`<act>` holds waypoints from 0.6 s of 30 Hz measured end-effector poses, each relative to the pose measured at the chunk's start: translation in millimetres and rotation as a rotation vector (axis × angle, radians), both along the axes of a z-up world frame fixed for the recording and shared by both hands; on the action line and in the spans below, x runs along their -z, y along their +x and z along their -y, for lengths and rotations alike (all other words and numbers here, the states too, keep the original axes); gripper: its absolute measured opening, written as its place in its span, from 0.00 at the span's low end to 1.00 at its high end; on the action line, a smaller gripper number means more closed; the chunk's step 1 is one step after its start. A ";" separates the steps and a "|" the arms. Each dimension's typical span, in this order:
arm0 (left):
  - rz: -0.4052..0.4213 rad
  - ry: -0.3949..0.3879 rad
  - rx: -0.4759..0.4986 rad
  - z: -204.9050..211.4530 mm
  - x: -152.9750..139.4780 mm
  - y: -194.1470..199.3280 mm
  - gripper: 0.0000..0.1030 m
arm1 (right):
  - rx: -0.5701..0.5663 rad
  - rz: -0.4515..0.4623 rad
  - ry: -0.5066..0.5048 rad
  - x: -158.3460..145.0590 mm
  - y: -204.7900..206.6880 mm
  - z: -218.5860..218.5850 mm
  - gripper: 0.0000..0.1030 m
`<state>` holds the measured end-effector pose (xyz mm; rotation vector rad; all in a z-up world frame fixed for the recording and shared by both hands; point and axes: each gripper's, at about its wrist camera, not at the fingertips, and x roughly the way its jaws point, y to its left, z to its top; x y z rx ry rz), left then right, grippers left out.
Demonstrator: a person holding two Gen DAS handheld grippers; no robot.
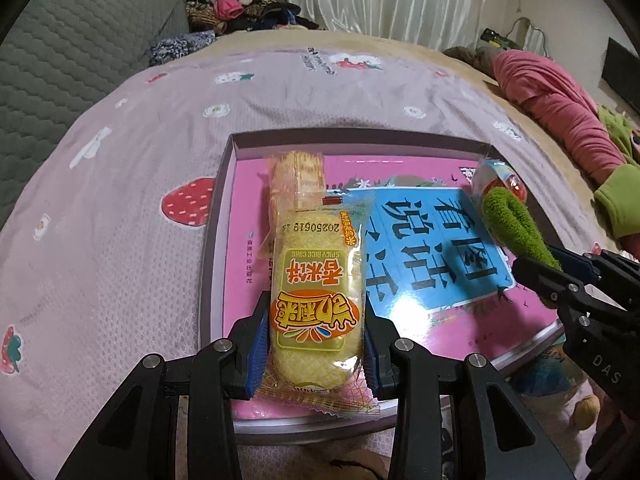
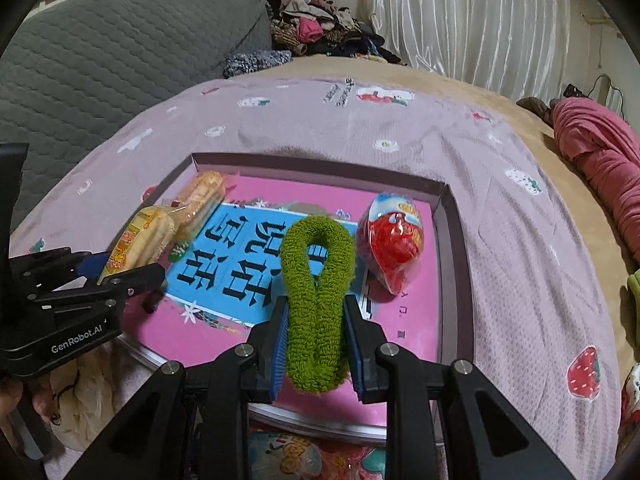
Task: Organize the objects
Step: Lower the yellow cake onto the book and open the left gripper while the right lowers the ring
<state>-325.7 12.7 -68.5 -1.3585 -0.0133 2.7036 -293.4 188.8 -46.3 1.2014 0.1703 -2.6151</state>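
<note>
Tray (image 1: pixel 218 216) is my landmark here, a shallow box with a dark rim and a pink and blue printed floor, lying on the strawberry-print bedspread (image 1: pixel 120 184); my left gripper (image 1: pixel 316 344) hangs over the tray's near-left part, its blue pads clamped on either side of a yellow rice cake packet (image 1: pixel 318 292), which points away from me along the tray's left side; a second rice cake packet (image 1: pixel 298 184) lies on the tray floor just beyond it, toward the far-left corner, and the two overlap in my left wrist view, though I cannot tell whether they touch; my right gripper (image 2: pixel 316 344) is squeezed tight on a green fuzzy loop (image 2: pixel 316 280), pinching its lower end so the open ring of the loop stands out over the middle of the tray; a red wrapped egg-shaped treat (image 2: pixel 394 244) rests on the tray floor near the right wall, just beside the loop; a grey quilted cushion (image 2: pixel 120 48) sits well beyond the tray to the left; a heap of clothes (image 2: pixel 316 28) lies past the tray's far edge, in front of a white curtain (image 2: pixel 460 12); a pink garment (image 1: pixel 552 104) lies off to the tray's right.
</note>
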 end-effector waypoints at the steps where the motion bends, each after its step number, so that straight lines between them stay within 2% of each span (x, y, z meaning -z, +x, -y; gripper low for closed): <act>1: 0.008 -0.004 0.000 0.0 2.1 -0.8 0.39 | 0.002 0.010 0.003 2.4 -1.0 0.3 0.25; 9: 0.041 -0.013 -0.007 1.1 11.5 -4.5 0.39 | 0.009 0.060 0.028 15.4 -5.3 0.8 0.26; 18: 0.040 -0.022 -0.003 0.0 12.6 -3.9 0.39 | 0.016 0.099 0.038 26.3 -9.5 -0.3 0.28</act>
